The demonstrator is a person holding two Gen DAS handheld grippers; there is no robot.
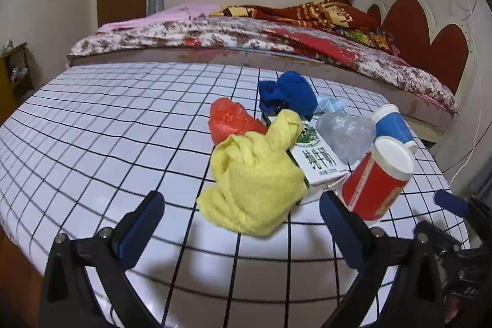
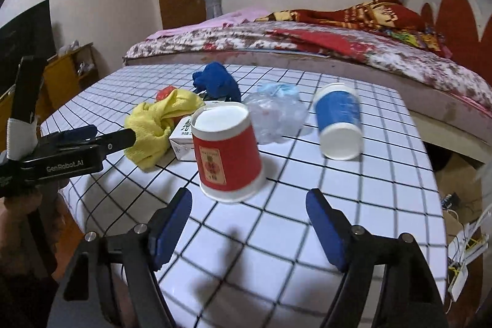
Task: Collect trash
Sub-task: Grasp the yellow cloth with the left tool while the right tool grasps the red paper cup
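A red paper cup (image 2: 227, 151) stands upside down on the checked table (image 2: 369, 199), just ahead of my open, empty right gripper (image 2: 249, 202). A blue paper cup (image 2: 338, 120) lies on its side farther right. A crumpled clear plastic bag (image 2: 276, 116), a white milk carton (image 2: 183, 139), a yellow cloth (image 2: 160, 122), a blue cloth (image 2: 216, 80) and a red plastic bag (image 1: 230, 119) lie behind. My left gripper (image 1: 243, 206) is open and empty, just short of the yellow cloth (image 1: 255, 180). The red cup (image 1: 376, 177) is at its right finger.
A bed (image 1: 246, 33) with floral and red bedding runs along the table's far edge. A wooden shelf (image 2: 73, 66) stands at the left wall. Cables and a power strip (image 2: 461, 260) lie on the floor to the right. The left gripper's body (image 2: 61, 156) shows at left.
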